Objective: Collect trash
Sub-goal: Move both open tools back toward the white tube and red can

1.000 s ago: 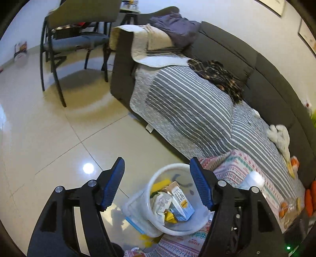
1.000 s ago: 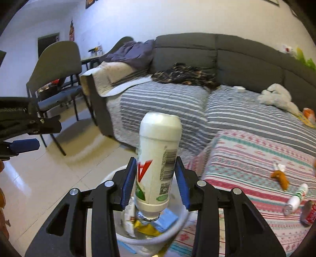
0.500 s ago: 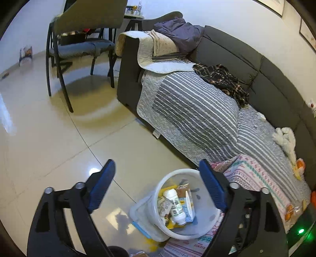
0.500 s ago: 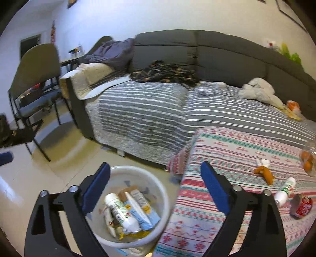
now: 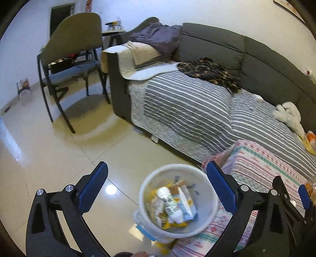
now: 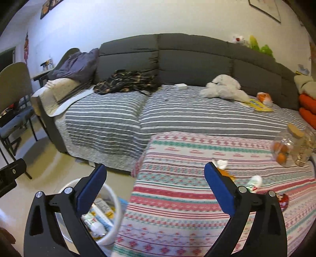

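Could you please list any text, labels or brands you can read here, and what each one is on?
None can be read.
Cartons and bottle in the bin: print blurred.
Yellow booklet on the sofa: too small.
Red can on the patterned cloth: mostly hidden.
Wall posters: too small.

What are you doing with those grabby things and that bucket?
A person is tidying up trash with a gripper in each hand. Right now the left gripper and the right gripper both have their jaws wide open with nothing in them. The white bin on the floor already holds a white bottle and some cartons. An orange wrapper, a small bottle and a red can lie on the patterned cloth, not yet collected.
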Available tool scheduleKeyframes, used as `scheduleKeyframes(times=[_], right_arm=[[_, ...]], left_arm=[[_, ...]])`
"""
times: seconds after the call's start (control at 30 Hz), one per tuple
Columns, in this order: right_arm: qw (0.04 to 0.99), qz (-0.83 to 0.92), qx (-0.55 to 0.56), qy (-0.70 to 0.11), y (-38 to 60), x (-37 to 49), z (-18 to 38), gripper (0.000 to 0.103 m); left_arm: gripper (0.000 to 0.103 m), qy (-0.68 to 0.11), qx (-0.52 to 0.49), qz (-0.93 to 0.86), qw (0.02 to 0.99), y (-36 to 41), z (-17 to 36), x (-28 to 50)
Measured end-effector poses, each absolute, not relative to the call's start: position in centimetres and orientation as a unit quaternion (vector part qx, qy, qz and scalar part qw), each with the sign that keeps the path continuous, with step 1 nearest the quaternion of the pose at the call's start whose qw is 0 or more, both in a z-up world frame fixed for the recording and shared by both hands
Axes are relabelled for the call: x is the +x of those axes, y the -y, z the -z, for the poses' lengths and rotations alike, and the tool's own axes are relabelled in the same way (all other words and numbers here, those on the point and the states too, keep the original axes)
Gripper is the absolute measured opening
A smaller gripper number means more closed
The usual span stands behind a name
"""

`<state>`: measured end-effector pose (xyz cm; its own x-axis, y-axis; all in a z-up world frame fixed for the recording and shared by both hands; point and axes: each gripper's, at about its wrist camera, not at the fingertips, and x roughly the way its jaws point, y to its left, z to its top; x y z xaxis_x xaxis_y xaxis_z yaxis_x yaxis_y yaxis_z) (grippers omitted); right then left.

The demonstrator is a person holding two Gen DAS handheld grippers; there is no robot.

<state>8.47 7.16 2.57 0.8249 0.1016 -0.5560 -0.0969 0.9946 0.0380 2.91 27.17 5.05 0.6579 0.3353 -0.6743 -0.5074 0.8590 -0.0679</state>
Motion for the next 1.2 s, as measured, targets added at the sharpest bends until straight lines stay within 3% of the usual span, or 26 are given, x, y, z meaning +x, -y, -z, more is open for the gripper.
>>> scheduleKeyframes(times=[0.67, 1.2], right_arm=[[0.952, 0.029, 0.022, -0.304, 4.7, 8.6, -1.6, 0.096], [0.930, 0.105, 0.045, -0.349, 18.0, 9.1, 0.7, 0.096]], left_arm=[[0.096, -0.363, -0.088, -0.141, 0.917, -14.8, -3.7, 6.7], [0.096, -0.431, -0.038, -0.049, 0.900, -4.3, 0.5, 11.2]])
